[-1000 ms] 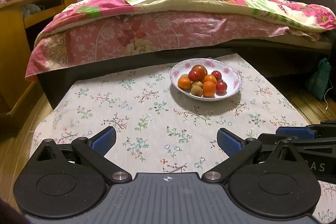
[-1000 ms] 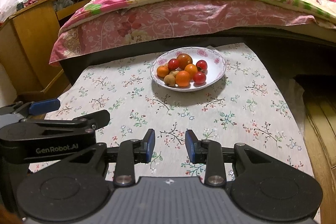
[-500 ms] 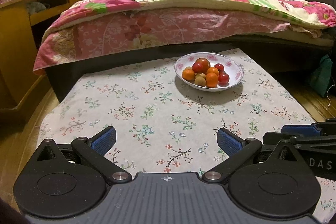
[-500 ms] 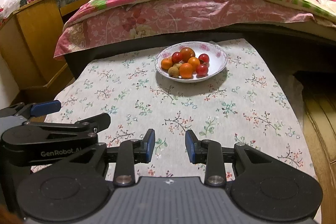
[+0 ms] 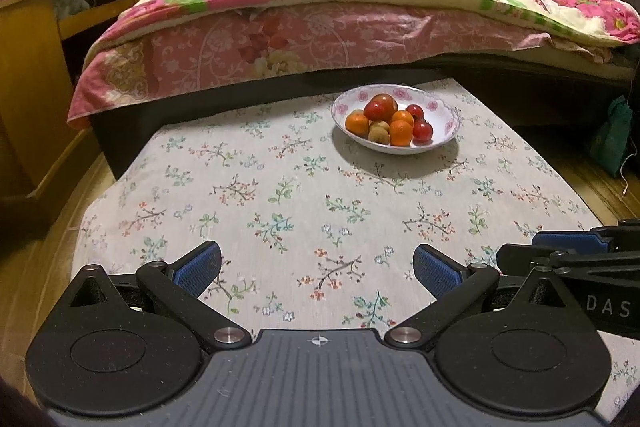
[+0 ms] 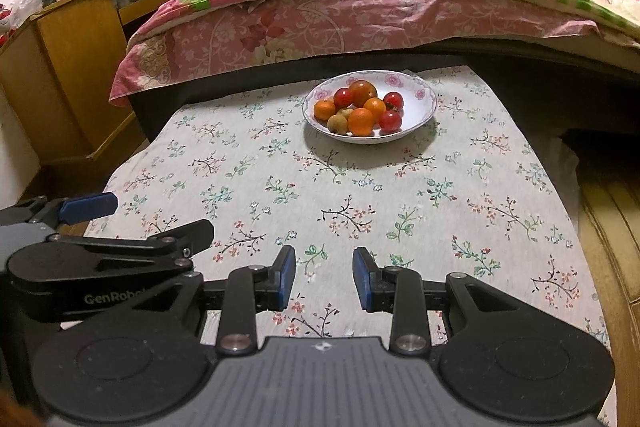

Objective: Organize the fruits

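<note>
Where the grippers cross into each other's view, writing shows on their black bodies: "GenRobo", cut off by a linkage arm, on the left gripper (image 6: 156, 223) as the right wrist camera sees it, and "DAS" on the side of the right gripper (image 5: 516, 251) in the left wrist camera. The left gripper's blue pads (image 5: 198, 269) stand wide apart with only the floral tablecloth (image 5: 280, 195) between them. The right gripper's fingers (image 6: 286, 277) leave a narrow gap and grip nothing. Both hang over the near edge of the table.

The white bowl (image 6: 420, 107), rimmed with pink flowers, sits toward the far edge of the table, somewhat right of its middle and just before the bed (image 6: 360, 15). It holds the fruits in one heap: three oranges (image 6: 361, 121), three small red tomatoes (image 6: 390, 121), one larger red-orange fruit (image 6: 362, 91) at the back, and two brownish fruits (image 6: 337, 123) at the front left. All lie touching, well apart from both grippers.
</note>
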Demonstrator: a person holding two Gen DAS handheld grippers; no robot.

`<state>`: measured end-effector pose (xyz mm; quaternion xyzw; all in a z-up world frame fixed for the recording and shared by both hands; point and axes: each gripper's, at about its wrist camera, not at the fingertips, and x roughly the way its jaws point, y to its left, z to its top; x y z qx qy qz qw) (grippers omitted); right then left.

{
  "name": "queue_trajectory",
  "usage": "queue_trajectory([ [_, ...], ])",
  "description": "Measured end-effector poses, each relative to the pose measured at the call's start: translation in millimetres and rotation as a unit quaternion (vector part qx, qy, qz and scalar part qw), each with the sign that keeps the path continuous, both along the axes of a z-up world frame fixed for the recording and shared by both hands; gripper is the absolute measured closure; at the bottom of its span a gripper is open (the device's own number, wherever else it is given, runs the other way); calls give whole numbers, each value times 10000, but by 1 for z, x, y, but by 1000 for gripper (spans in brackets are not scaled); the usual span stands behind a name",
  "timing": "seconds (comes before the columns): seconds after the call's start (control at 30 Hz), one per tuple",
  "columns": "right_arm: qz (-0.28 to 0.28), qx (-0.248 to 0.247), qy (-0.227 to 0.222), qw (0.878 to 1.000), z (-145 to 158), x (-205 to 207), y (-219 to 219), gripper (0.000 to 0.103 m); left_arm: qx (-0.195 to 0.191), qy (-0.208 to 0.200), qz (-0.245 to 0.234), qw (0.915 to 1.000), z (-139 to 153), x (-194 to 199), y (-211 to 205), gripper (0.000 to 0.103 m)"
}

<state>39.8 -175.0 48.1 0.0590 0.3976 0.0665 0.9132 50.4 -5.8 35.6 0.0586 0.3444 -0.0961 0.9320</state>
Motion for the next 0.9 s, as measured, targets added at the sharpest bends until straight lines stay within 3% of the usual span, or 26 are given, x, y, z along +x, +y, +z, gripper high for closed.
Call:
queue_trajectory([
  [0.4, 21, 27, 66, 10000, -2, -15, 4, 71, 235, 48, 144, 9996, 0, -15, 0, 0],
  [0.9, 77, 42, 147, 9999, -5, -26, 8, 71, 387, 465, 213, 9979, -9, -26, 0, 0],
])
